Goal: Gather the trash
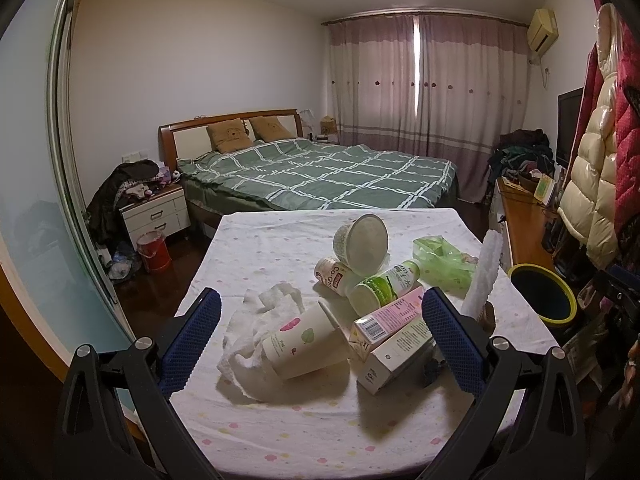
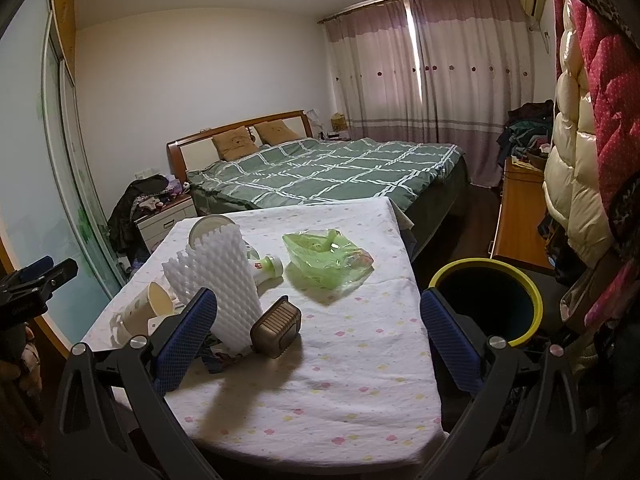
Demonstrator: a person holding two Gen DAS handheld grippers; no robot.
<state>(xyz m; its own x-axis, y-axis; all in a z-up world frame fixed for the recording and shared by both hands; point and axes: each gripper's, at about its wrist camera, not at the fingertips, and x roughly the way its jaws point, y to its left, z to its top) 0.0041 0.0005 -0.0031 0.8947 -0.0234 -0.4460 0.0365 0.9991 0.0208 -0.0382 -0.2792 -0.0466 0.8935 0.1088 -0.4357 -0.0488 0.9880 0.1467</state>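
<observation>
Trash lies heaped on the table (image 1: pixel 248 432), and the bin (image 2: pixel 486 304) that should take it stands off the table's right edge, so everything has to travel rightward. Farthest left is a crumpled tissue (image 1: pixel 256 328), with a paper cup (image 1: pixel 304 340) lying on its side across it, mouth to the upper right and base toward the camera. That cup sits straight ahead of the left tongs (image 1: pixel 320 344), whose blue pads are spread wide apart and hold nothing; its long axis runs roughly along the line of reach, so the pads could close across its width. Next to the right come two cartons (image 1: pixel 390 340), then bottles (image 1: pixel 384 286) and an upturned tub (image 1: pixel 362 244) behind them. Farther right, a white foam sheet (image 2: pixel 224 280) stands upright with a small brown box (image 2: pixel 276 326) touching its foot, both just ahead and left of centre of the right tongs (image 2: pixel 318 338), which are also wide apart and empty. A green plastic bag (image 2: pixel 326 260) lies beyond, apart from the heap. By my judgement the right tongs are nearer the bin and the foam, the left nearer the cup.
</observation>
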